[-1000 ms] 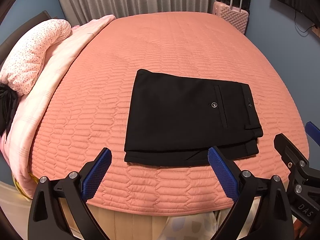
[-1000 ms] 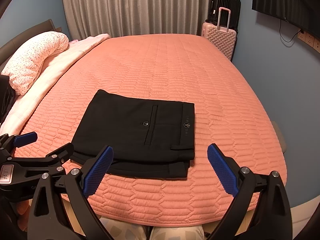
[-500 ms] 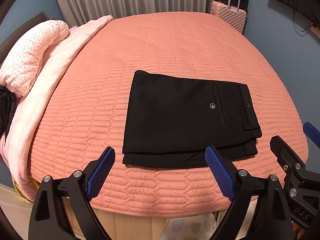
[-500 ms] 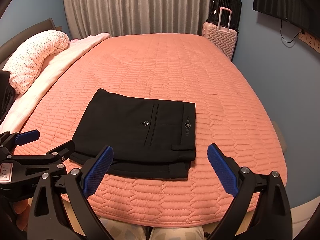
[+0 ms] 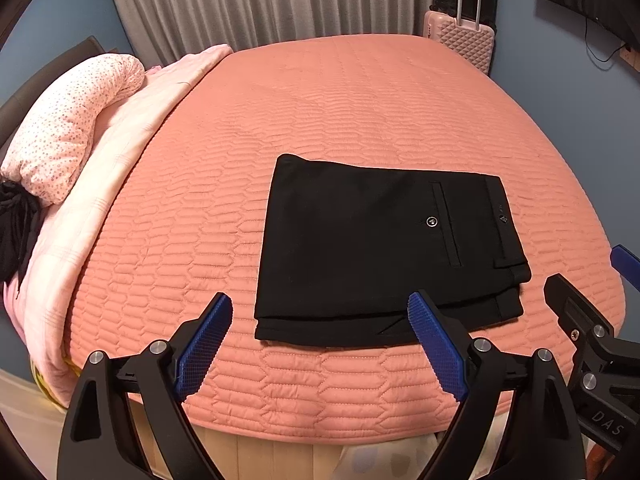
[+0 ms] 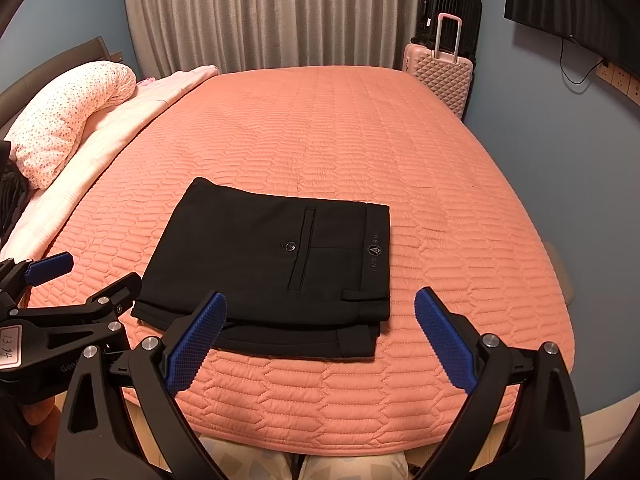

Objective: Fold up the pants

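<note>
Neatly folded black pants (image 5: 384,248) on the bed (image 5: 360,112), just beyond both grippers' fingers, left gripper (image 5: 320,324) spread apart, right gripper (image 6: 320,320) likewise, neither grasping anything

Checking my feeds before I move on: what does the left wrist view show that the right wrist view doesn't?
Only the left wrist view shows the right gripper at its right edge. Only the right wrist view shows the left gripper at its left edge, plus wall sockets and the lettering on the waistband. Both show the folded black pants lying flat on the bed, the pillow, the pink suitcase, and open fingers holding nothing.
</note>
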